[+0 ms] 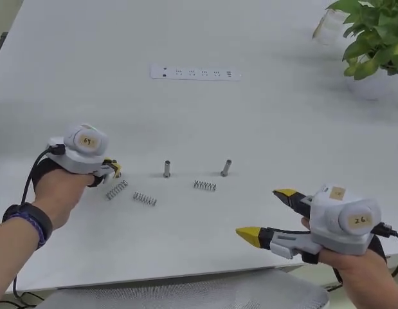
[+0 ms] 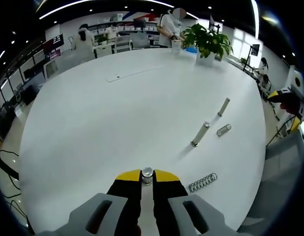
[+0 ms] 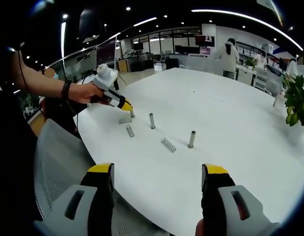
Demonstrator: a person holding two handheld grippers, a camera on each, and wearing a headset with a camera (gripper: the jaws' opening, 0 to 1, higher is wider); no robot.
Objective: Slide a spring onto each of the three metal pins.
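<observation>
Left gripper [image 2: 147,178] pinches a pin [image 2: 147,172] (right gripper [image 3: 157,170] agape)

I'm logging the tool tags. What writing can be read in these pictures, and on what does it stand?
"26", probably: right sticker, on the back of the right claw.
"51" or "61", blurred: left sticker, on the back of the left claw.
Power strip: markings too small to read.

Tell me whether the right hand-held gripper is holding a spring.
No, the right hand-held gripper is open and empty; the nearest spring lies loose on the table.
</observation>
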